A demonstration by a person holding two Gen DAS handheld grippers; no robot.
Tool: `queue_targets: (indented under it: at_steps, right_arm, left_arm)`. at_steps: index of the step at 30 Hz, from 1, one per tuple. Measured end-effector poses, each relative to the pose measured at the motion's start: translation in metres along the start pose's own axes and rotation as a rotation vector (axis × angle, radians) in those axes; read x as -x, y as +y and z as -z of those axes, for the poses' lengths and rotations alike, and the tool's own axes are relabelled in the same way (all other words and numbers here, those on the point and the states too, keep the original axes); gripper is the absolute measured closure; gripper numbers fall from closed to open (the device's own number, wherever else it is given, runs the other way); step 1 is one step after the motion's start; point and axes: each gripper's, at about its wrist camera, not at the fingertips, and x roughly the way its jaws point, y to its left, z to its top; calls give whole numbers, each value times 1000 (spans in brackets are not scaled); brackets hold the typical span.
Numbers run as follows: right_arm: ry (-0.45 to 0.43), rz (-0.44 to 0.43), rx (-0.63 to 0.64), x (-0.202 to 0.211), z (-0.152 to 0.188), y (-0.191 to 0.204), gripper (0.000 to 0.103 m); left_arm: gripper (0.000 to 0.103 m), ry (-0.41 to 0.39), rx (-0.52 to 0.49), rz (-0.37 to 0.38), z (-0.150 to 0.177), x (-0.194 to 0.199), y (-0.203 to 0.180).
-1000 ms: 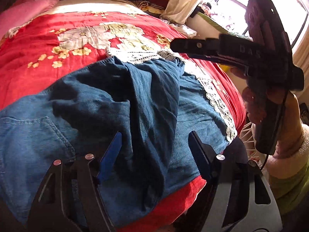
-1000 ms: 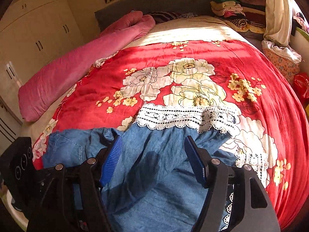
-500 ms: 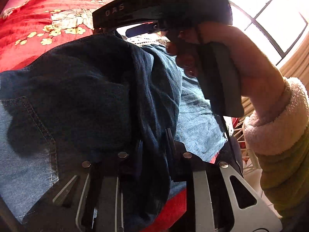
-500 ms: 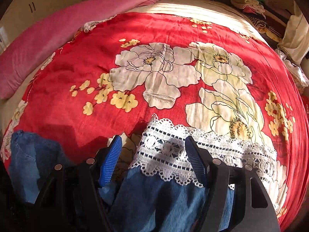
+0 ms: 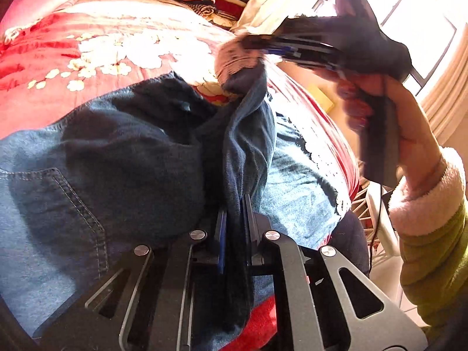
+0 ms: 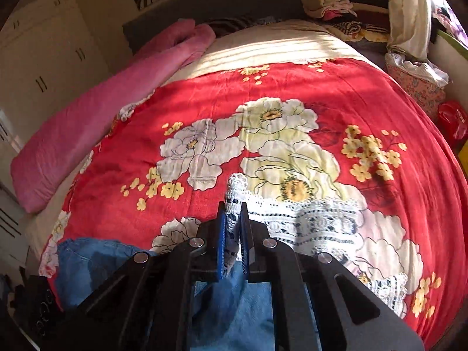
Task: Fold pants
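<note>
A bed [image 6: 263, 46] is carrying a red floral bedspread [image 6: 336, 93], which is covering most of its surface; a pale striped sheet [image 6: 272, 49] is showing beyond it. A pink rolled quilt [image 6: 96, 122] is lying along the left edge. Blue denim pants [image 5: 52, 204] with white lace hems [image 6: 316, 219] are resting on the bedspread's near part.

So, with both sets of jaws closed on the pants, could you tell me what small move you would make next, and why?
Probably lift both ends a little and draw them apart. The left gripper pinches a bunched denim fold, the right gripper pinches the lace hem, and the pants lie crumpled on the red bedspread; they look too rumpled to fold cleanly.
</note>
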Motion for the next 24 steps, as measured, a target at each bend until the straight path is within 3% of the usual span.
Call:
queue_targets:
  at_steps: [5,10,16,24]
  right_arm:
    - [-104,2,-118,67,34,-43,95]
    - [-130,9,-229,106,90,-81,95]
    - [-98,31,-303,128,152,-103,95]
    - [12,30,-322,116,203,-112,95]
  left_arm:
    - [99,-28,-42,2,-1,9,-1]
    - [99,-45,-149,5,3,4,-24]
    - [99,-11,-251,-4,16,-4,-47]
    - [99,45,-272,-64,30,-17,-46]
